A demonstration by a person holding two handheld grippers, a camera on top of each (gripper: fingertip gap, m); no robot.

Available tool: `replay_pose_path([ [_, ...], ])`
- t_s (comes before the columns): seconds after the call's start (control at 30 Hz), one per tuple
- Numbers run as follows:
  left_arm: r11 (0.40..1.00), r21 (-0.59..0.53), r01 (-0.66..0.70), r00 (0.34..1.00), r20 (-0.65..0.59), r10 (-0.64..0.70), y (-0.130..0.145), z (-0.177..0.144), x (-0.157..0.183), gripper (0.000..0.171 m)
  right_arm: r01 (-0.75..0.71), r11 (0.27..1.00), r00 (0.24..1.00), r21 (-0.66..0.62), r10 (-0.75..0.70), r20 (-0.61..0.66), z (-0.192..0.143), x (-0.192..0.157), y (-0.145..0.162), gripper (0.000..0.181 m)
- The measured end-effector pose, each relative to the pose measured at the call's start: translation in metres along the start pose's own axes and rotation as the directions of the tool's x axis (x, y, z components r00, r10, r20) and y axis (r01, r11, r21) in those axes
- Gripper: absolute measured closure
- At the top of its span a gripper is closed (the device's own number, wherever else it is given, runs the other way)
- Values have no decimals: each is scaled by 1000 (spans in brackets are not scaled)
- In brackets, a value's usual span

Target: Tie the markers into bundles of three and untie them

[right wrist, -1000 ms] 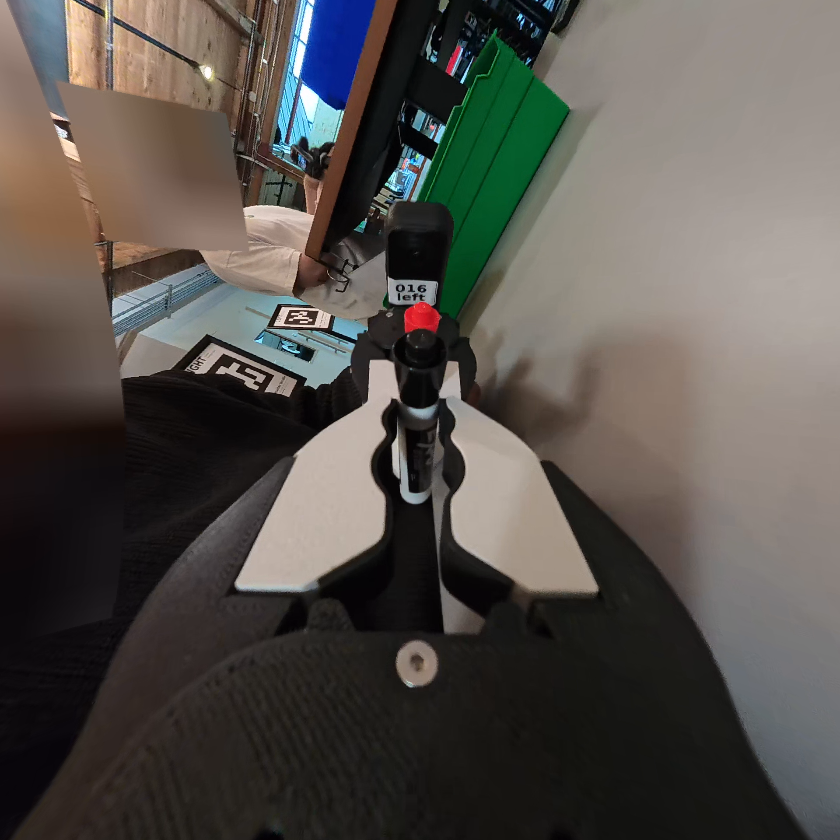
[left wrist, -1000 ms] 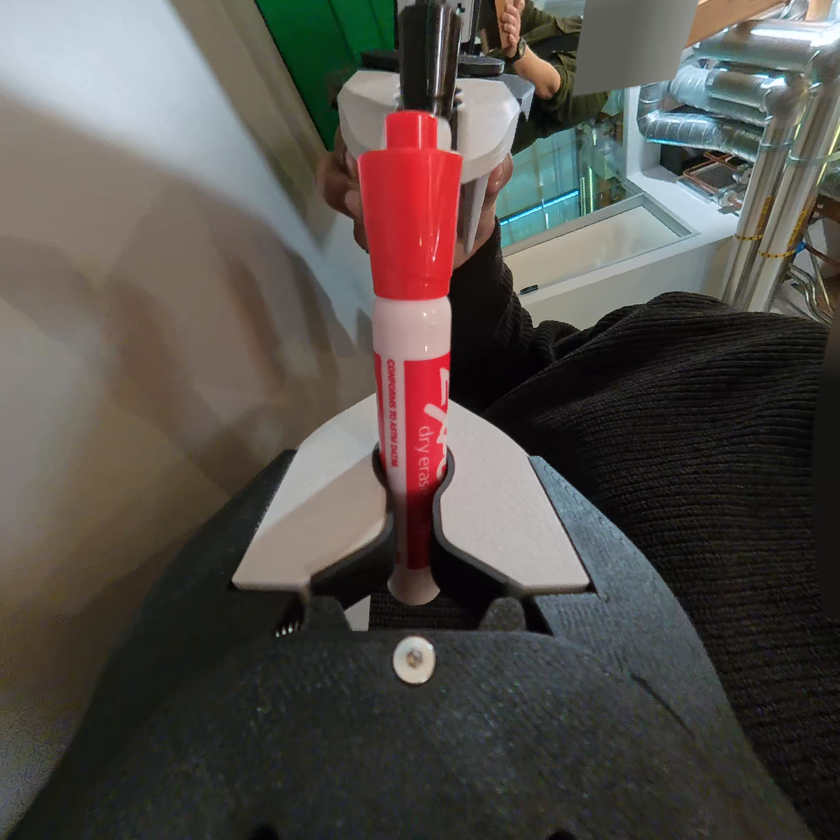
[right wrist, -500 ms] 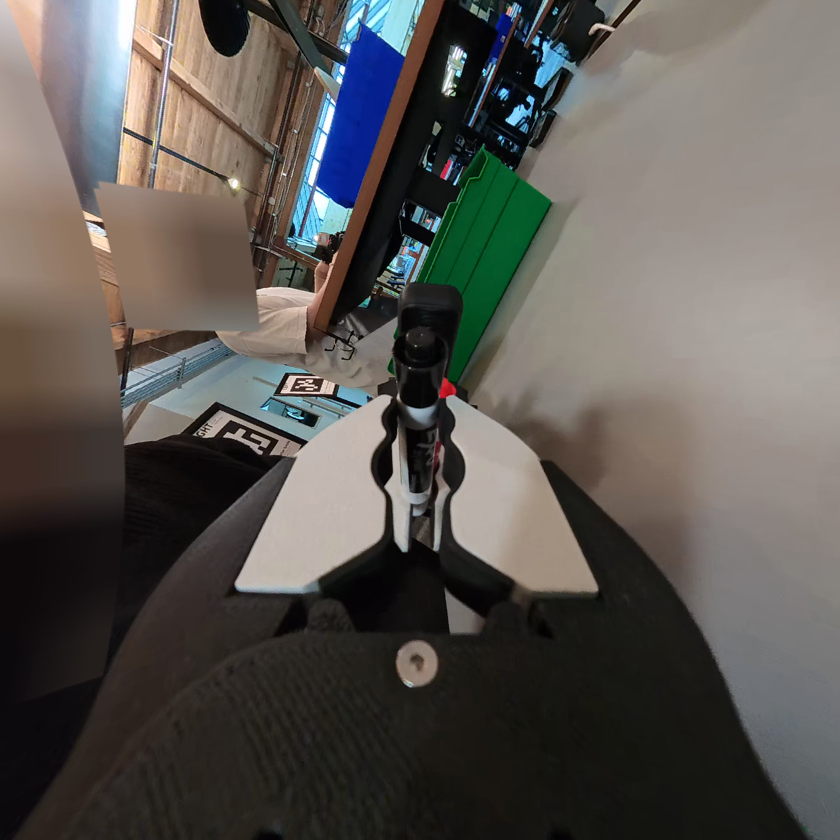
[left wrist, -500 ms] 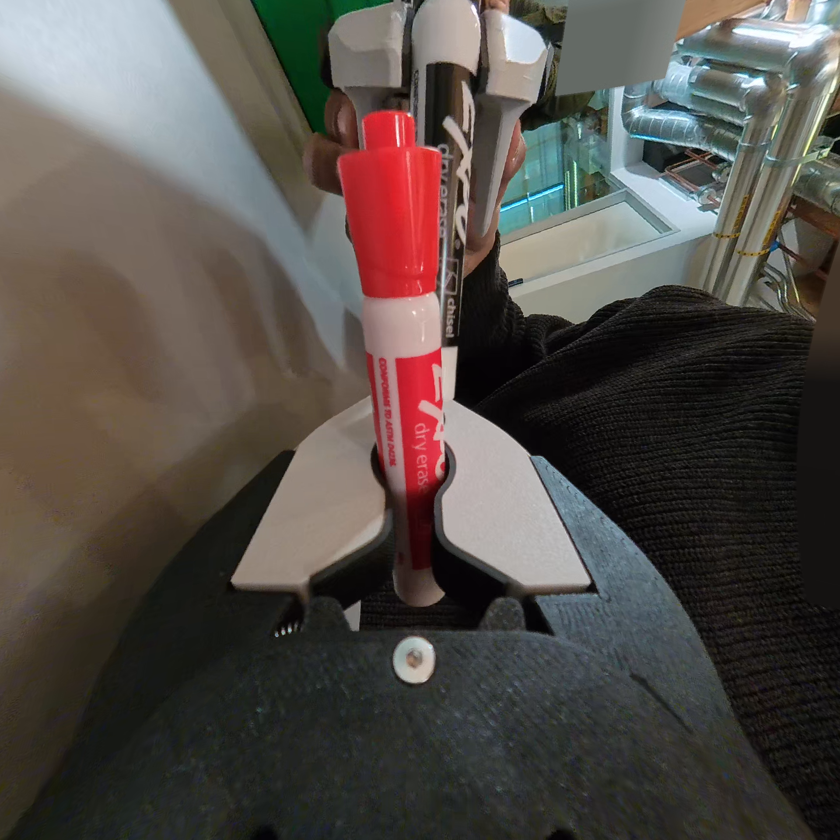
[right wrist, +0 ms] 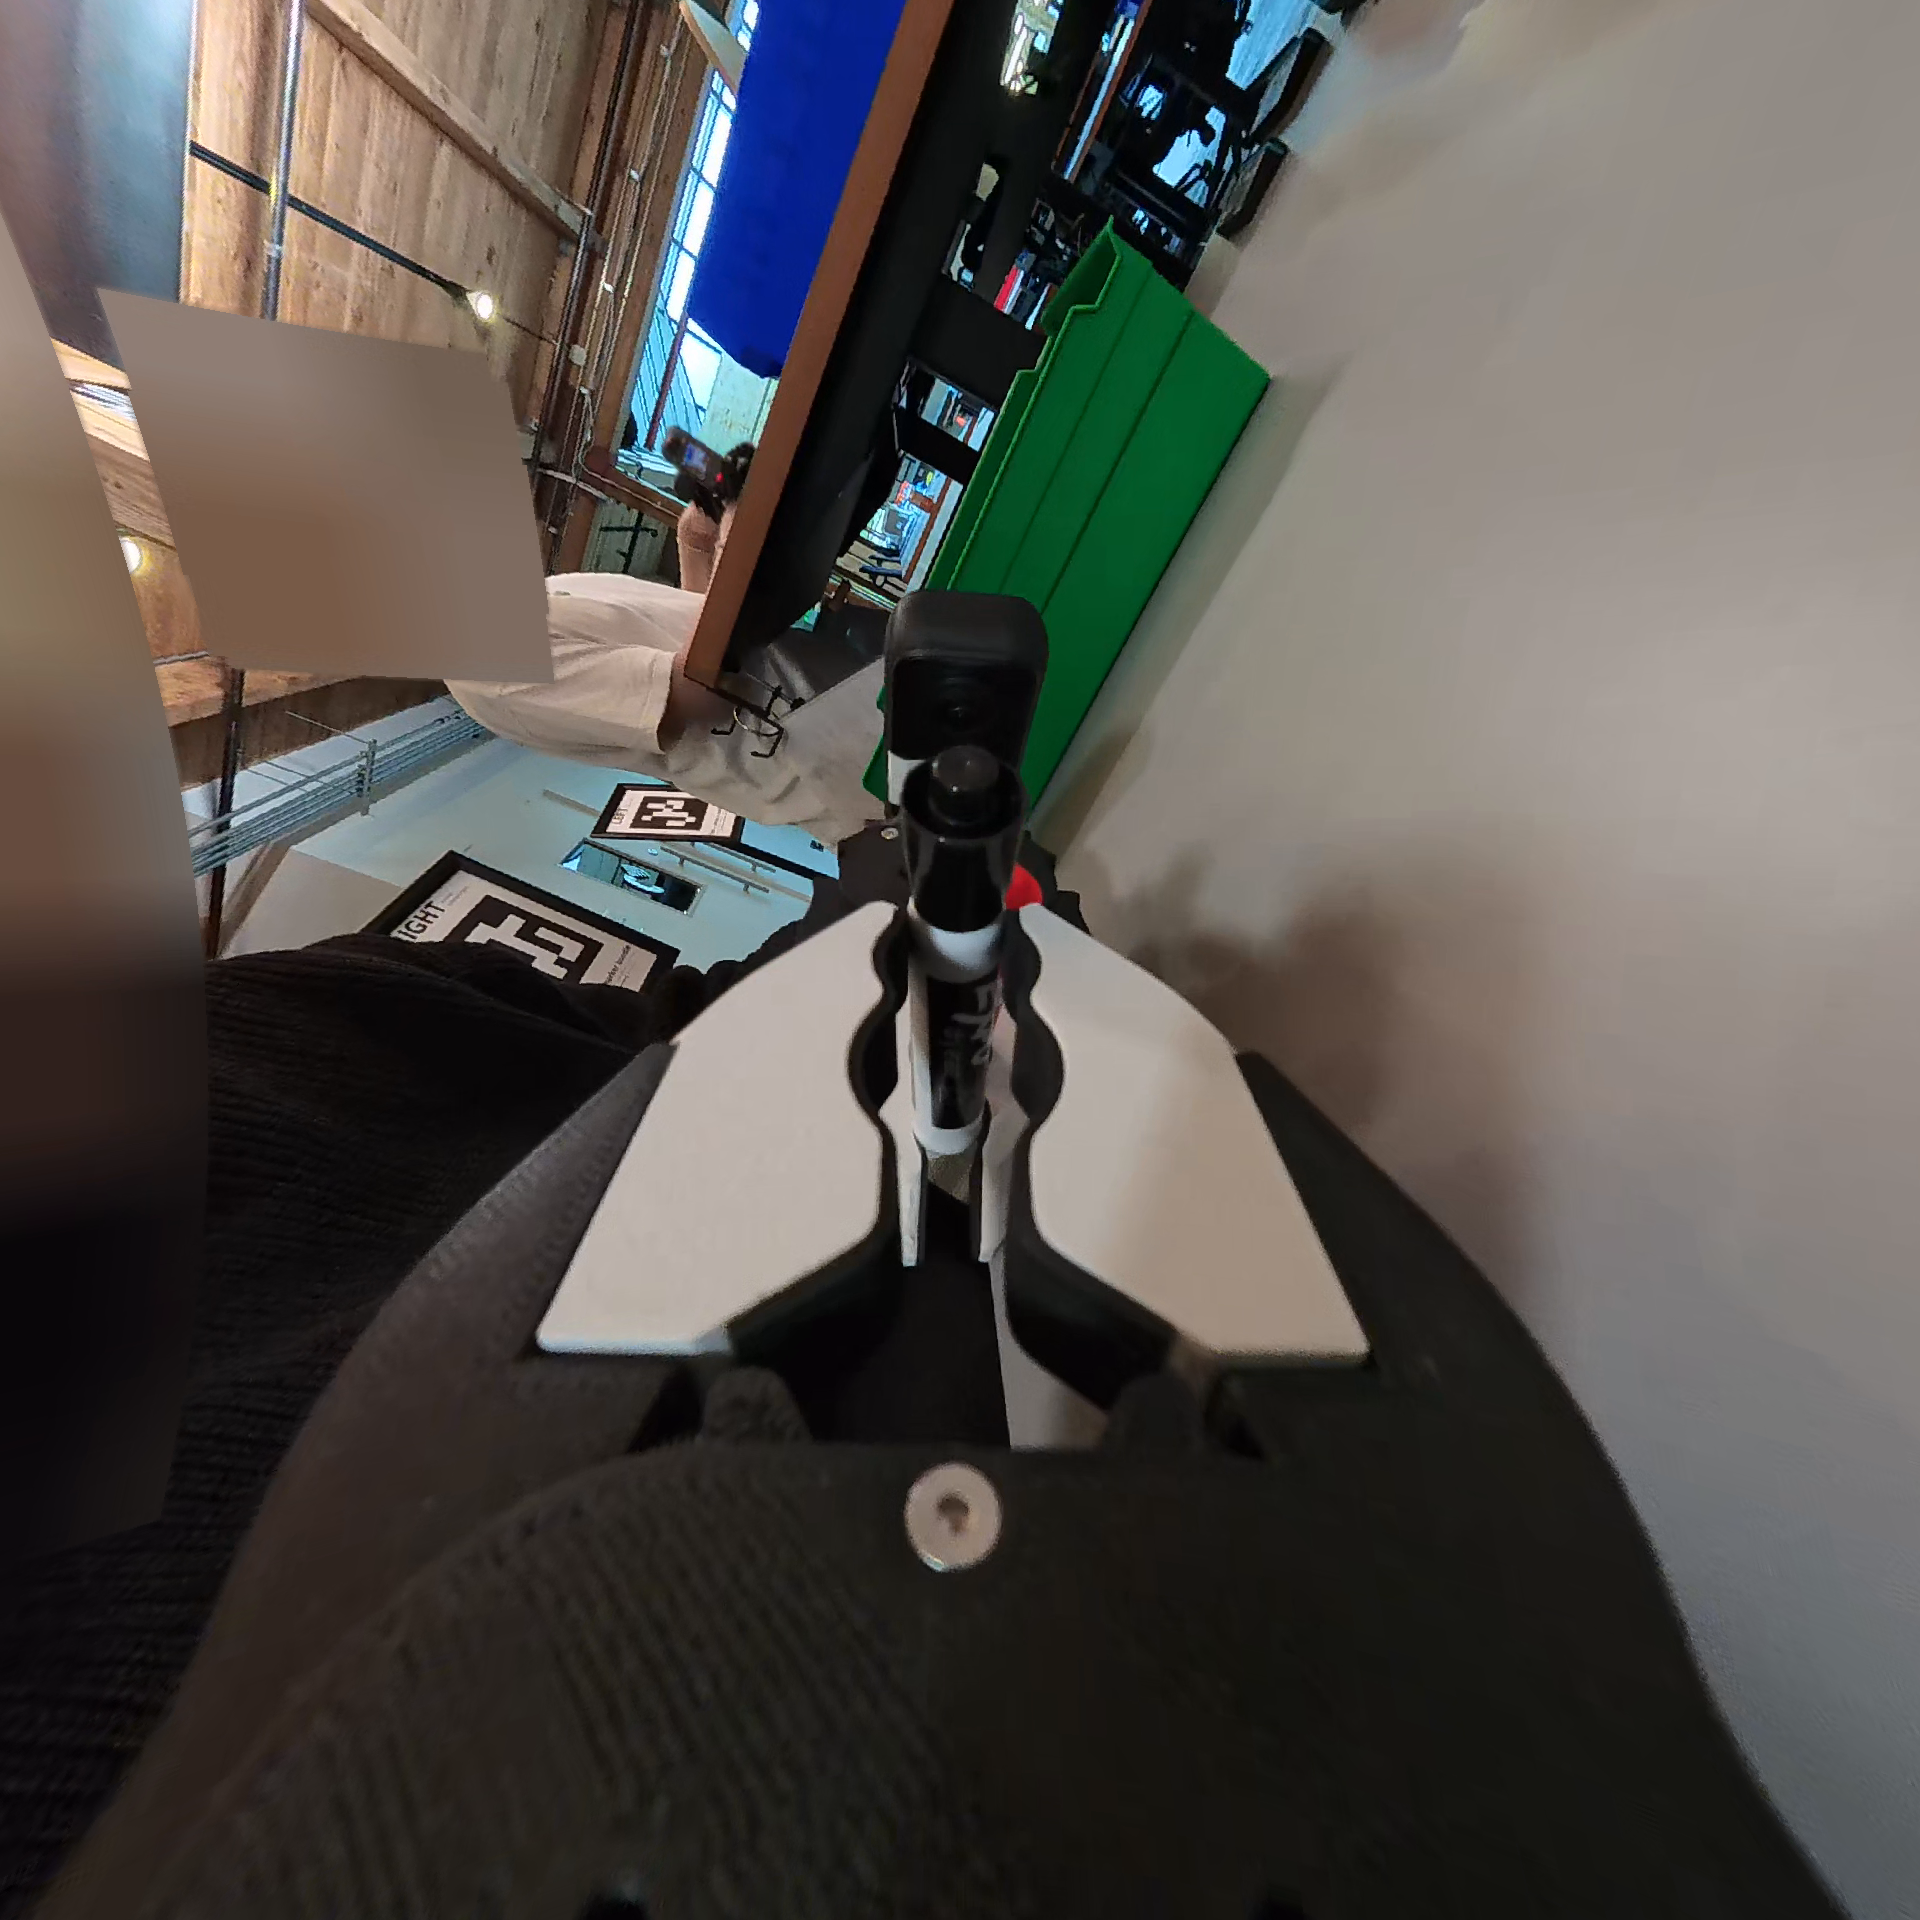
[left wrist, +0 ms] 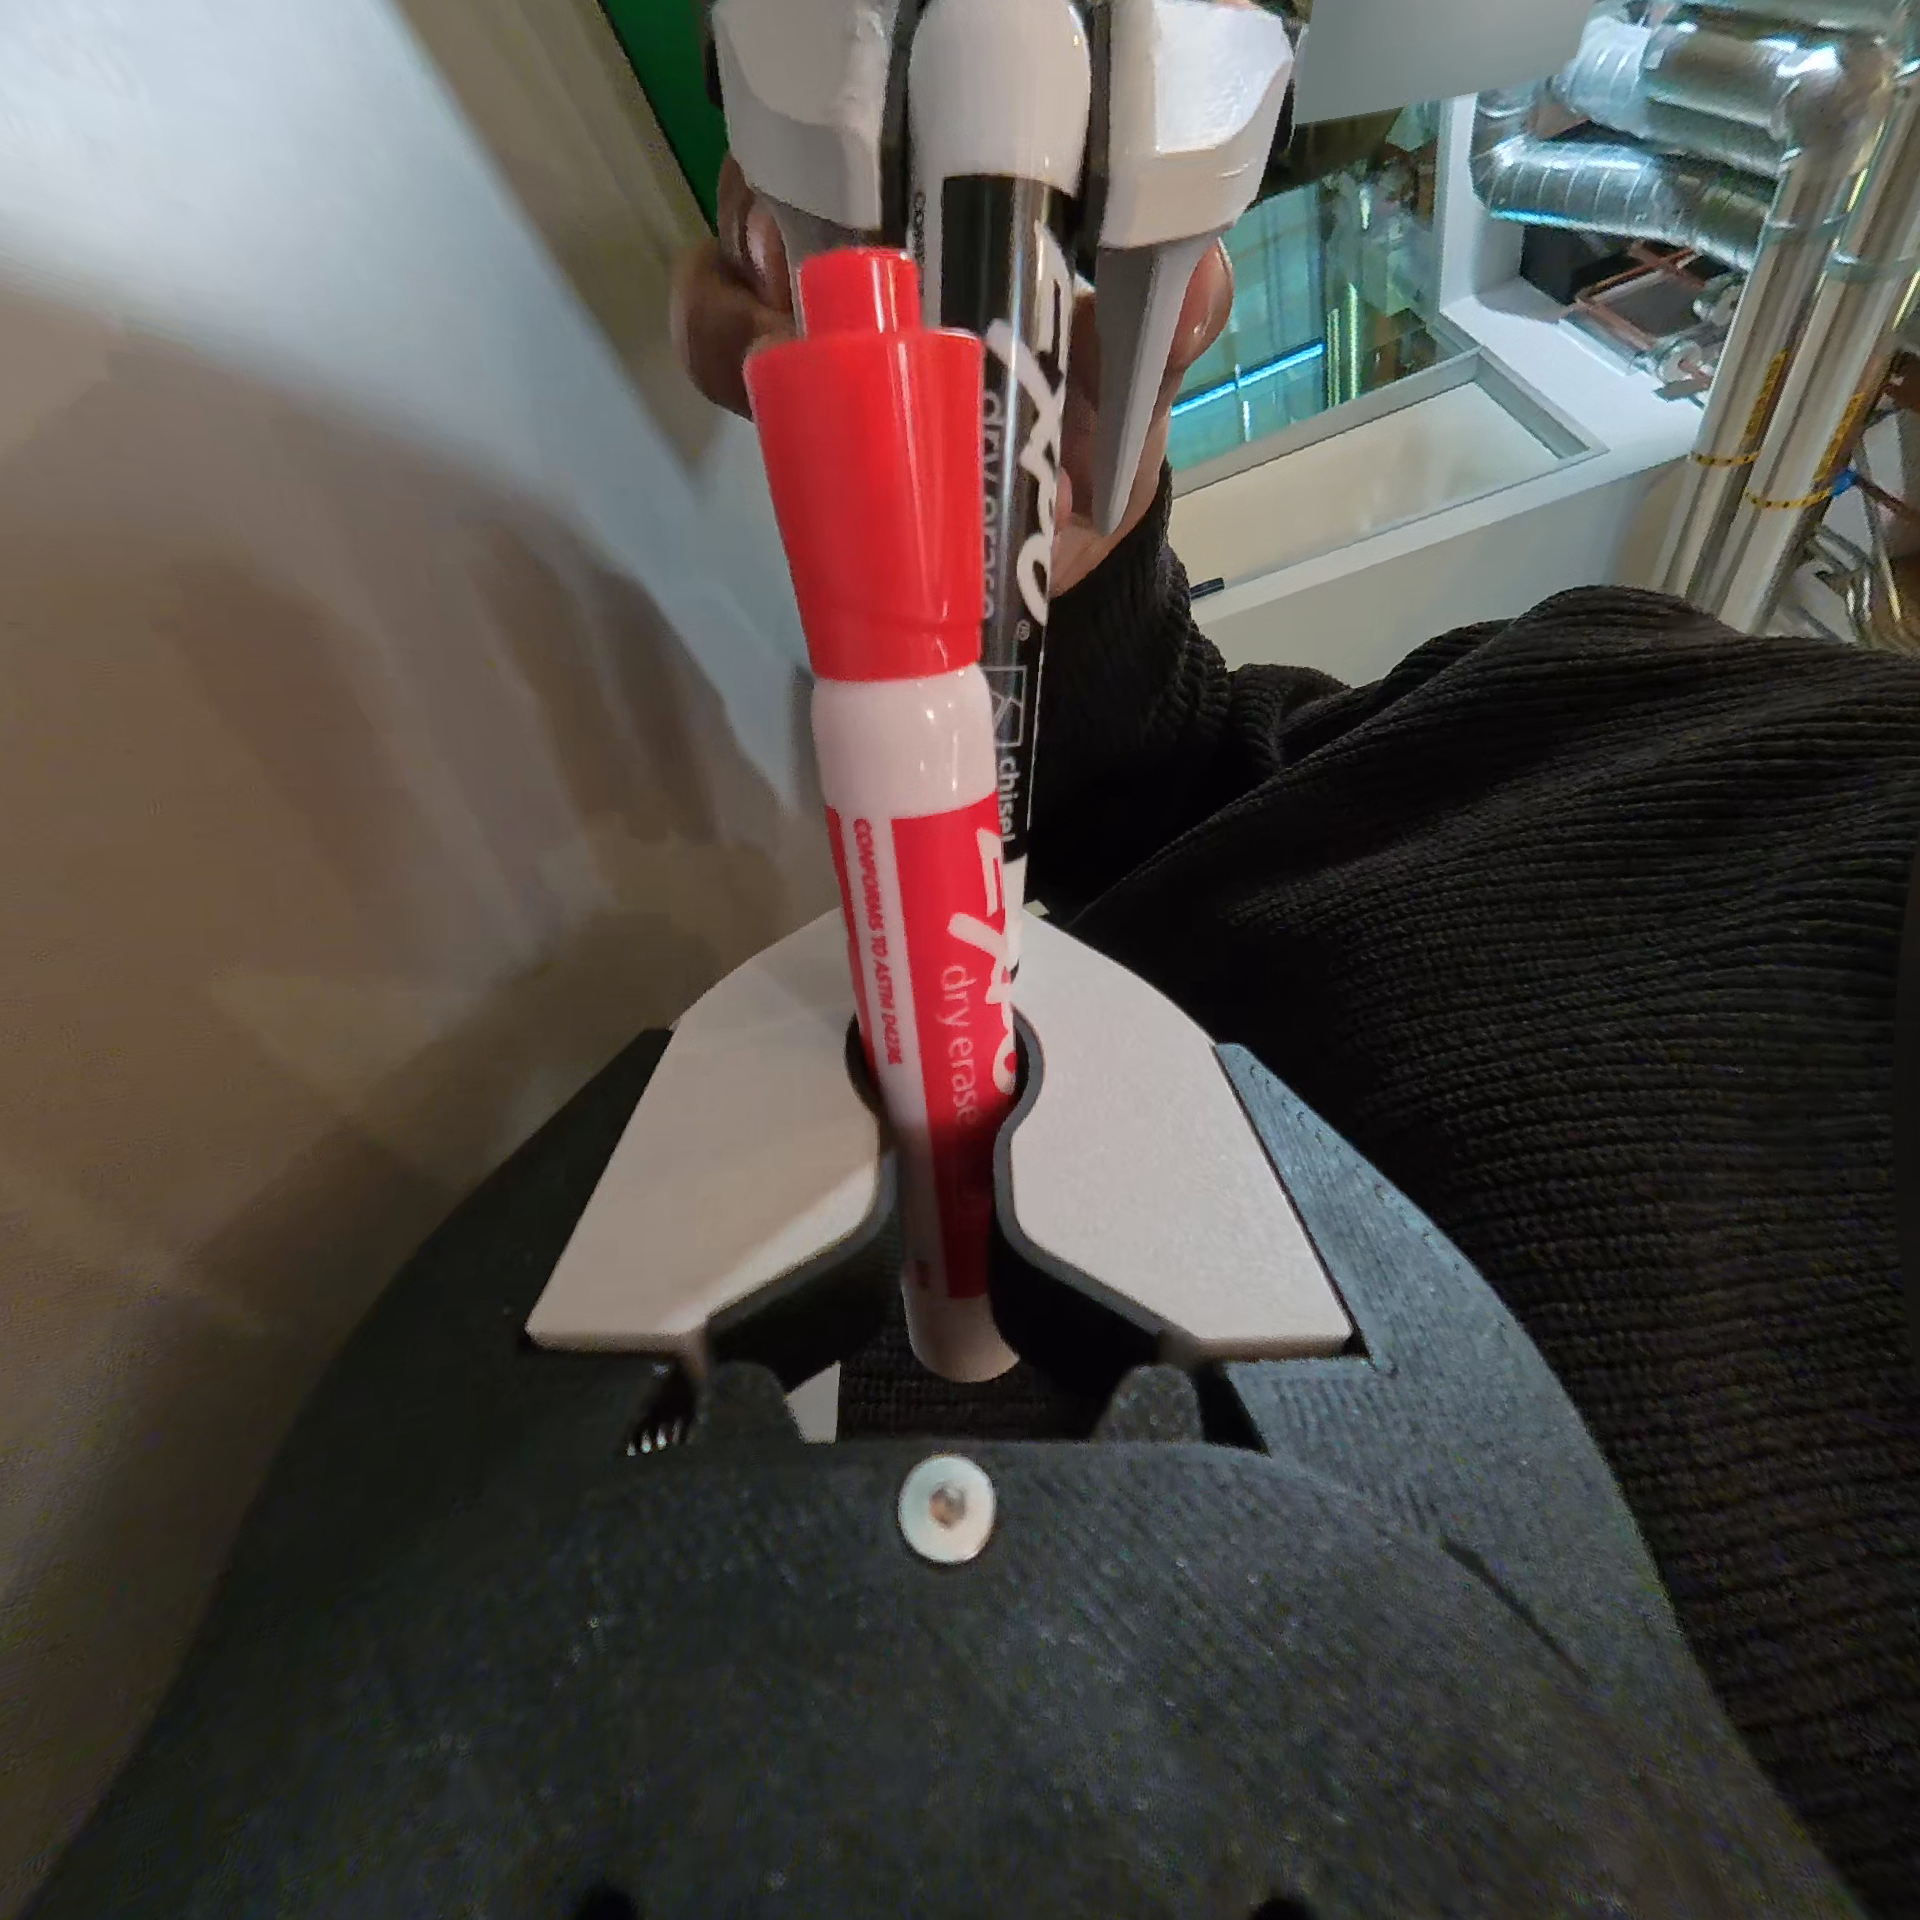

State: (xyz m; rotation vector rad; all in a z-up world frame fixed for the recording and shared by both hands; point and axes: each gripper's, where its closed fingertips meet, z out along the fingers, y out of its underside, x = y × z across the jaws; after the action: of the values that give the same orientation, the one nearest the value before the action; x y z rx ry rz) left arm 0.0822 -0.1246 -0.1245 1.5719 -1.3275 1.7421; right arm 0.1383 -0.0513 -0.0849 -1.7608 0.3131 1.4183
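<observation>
My left gripper (left wrist: 940, 1049) is shut on a red marker (left wrist: 894, 665) with a red cap that sticks out forward. My right gripper (right wrist: 956, 997) is shut on a black marker (right wrist: 951, 987) that points forward. In the left wrist view the right gripper (left wrist: 997, 156) faces me at the top and its black marker (left wrist: 1013, 499) lies right beside the red one, the two side by side and pointing opposite ways. In the right wrist view the red cap (right wrist: 1023, 886) peeks out behind the black marker, below the left gripper's camera (right wrist: 961, 686).
A pale grey table surface (left wrist: 260, 727) fills the left of the left wrist view and the right of the right wrist view (right wrist: 1558, 727). A black knitted sleeve (left wrist: 1507, 987) lies close by. A green panel (right wrist: 1091, 499), metal pipes (left wrist: 1766, 260) and a person (right wrist: 613, 675) stand behind. One gripper's finger ends stand about 10 centimeters off the other's.
The two grippers have come closer together. The black marker slid alongside the red one, from tip-to-tip a second ago to overlapping side by side now.
</observation>
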Motion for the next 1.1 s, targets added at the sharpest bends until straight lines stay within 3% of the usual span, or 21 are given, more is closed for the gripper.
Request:
replay_pose_path([
  [0.43, 1000, -4, 9, 1000, 2, -9, 0, 2, -1, 147, -70, 997, 997, -12, 69, -25, 1, 11, 6, 164],
  [0.93, 1000, 18, 0, 1000, 24, -1, -4, 1, -4, 155, -163, 984, 986, -71, 165, 21, 17, 11, 29, 164],
  [1.1, 999, 39, 17, 999, 29, -18, -8, -2, -6, 156, -124, 986, 992, -110, 126, 6, 23, 9, 37, 164],
])
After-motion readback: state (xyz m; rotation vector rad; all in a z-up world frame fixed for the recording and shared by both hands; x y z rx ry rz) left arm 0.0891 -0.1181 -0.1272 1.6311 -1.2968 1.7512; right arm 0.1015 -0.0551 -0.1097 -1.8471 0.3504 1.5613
